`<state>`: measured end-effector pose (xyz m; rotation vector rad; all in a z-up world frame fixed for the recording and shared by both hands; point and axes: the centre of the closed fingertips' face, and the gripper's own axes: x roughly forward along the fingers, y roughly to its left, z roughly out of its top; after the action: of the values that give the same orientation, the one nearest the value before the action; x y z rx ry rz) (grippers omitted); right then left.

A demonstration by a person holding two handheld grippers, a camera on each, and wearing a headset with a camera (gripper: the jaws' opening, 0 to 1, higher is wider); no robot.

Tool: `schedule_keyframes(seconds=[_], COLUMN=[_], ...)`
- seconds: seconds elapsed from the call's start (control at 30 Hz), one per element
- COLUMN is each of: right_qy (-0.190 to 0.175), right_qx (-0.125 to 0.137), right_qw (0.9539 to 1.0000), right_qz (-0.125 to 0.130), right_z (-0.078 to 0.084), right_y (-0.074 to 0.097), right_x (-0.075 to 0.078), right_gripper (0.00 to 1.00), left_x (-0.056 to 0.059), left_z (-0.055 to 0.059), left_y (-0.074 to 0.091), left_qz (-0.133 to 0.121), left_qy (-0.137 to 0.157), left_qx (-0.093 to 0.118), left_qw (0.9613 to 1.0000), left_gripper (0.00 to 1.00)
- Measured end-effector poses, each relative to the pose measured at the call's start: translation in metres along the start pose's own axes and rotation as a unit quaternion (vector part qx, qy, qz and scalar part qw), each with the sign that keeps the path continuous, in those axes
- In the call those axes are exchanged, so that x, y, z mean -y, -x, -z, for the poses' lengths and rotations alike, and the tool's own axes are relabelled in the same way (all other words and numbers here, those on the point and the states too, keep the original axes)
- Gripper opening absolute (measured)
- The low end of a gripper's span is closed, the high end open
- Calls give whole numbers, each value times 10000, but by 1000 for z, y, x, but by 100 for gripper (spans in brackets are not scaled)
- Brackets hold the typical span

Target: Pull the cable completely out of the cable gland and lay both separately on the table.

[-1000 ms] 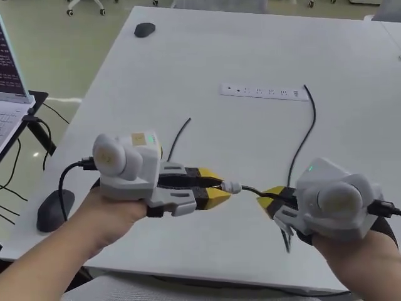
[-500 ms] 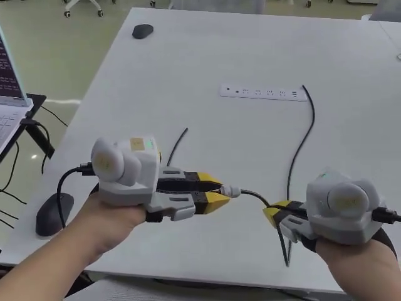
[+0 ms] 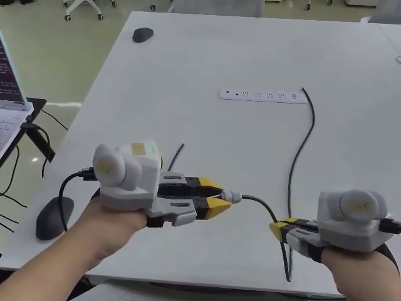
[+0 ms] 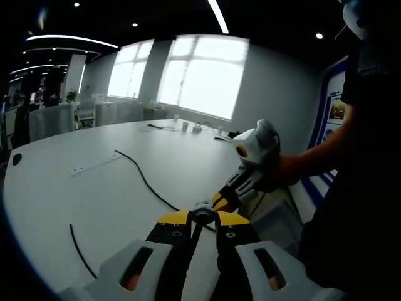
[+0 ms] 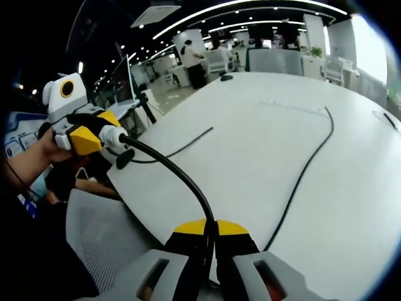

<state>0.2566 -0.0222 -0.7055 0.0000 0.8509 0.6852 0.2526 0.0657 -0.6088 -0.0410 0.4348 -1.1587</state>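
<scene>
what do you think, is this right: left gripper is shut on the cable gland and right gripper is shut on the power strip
Not quite: the right gripper is shut on the black cable, not the power strip, as the right gripper view shows. The left gripper is indeed shut on the cable gland.

A large white table (image 3: 207,56) was seen in an open office, with a pale green floor (image 3: 69,50) laid to its left and wheeled chair bases (image 3: 84,5) stood beyond its far end. Past the table, tall bright windows (image 4: 200,75) were set in a pale wall (image 4: 269,94). Above the table, the dark ceiling (image 4: 156,19) was lined with long light strips (image 4: 217,15).
</scene>
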Motion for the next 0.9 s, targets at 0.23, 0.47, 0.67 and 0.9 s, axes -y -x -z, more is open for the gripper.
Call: schedule_keyframes(seconds=[0.23,0.47,0.67,0.9], right_qy=[105,410,896,2033], right_qx=[292,602,866,866], right_qw=[9994,9972,9920,9749], right_qz=[-172,-194,-221,-271], right_z=[-13,-31,-54,-83], right_y=[6,18,32,43], right_x=[-9,-14,-19,-43], right_gripper=[0,1,9,15], left_x=[-7,-13,-15,-13], left_z=[-2,-7,-8,-8], left_y=[6,12,14,11], left_qz=[-83,-164,-199,-179], left_qy=[57,57,72,69], left_qx=[30,81,84,63], left_qw=[9999,9998,9997,9998], left_gripper=[15,15,15,15])
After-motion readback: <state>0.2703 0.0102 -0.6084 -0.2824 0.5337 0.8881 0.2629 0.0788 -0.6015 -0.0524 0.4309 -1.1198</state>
